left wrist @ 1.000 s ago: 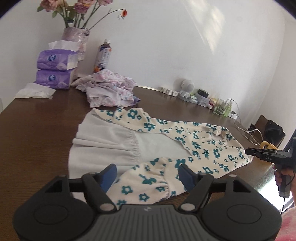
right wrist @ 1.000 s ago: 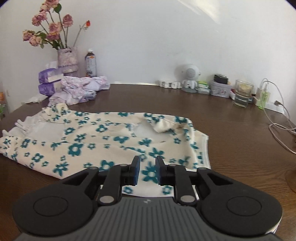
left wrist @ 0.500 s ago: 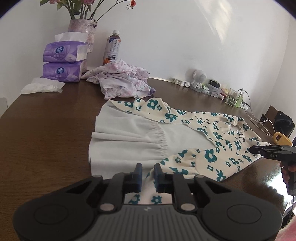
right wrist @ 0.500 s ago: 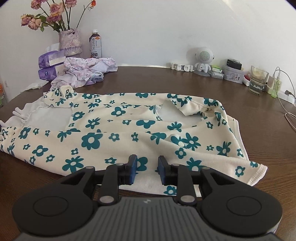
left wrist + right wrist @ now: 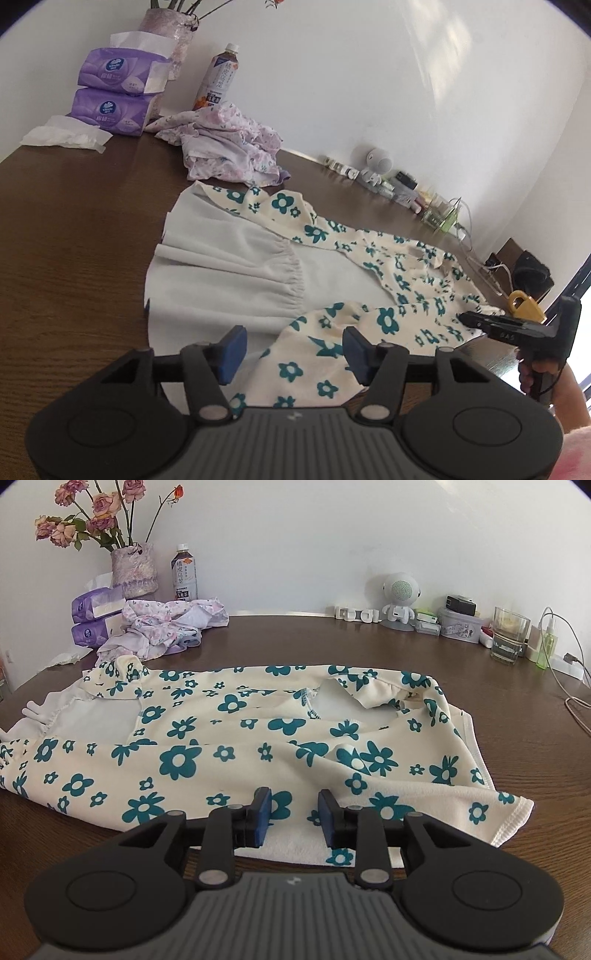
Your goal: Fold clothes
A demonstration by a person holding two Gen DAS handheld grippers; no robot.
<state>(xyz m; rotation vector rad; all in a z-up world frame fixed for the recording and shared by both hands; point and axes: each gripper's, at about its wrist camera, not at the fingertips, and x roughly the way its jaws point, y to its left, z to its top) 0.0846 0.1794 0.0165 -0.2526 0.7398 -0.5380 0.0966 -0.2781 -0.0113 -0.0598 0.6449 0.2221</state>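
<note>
A cream garment with teal flowers [image 5: 258,731] and a white gathered skirt [image 5: 229,273] lies spread flat on the dark wooden table [image 5: 74,240]. My left gripper [image 5: 293,350] is open low over the near flowered sleeve [image 5: 310,365], which lies between its blue pads [image 5: 232,349]. My right gripper [image 5: 294,818] is open over the garment's near hem, with cloth under its fingers, not pinched. In the left wrist view the right gripper [image 5: 471,318] points at the garment's far end, held by a hand [image 5: 535,373].
A crumpled purple-flowered garment [image 5: 229,147] lies at the back beside stacked tissue packs [image 5: 114,96], a drink bottle [image 5: 184,574] and a vase of roses [image 5: 135,568]. A small white speaker [image 5: 400,598], boxes, a glass [image 5: 509,633] and cables [image 5: 570,698] line the far right.
My left gripper was open, shut half a second ago, and stands open again over the sleeve. My right gripper's fingers have spread wider. Both cameras sit closer over the garment.
</note>
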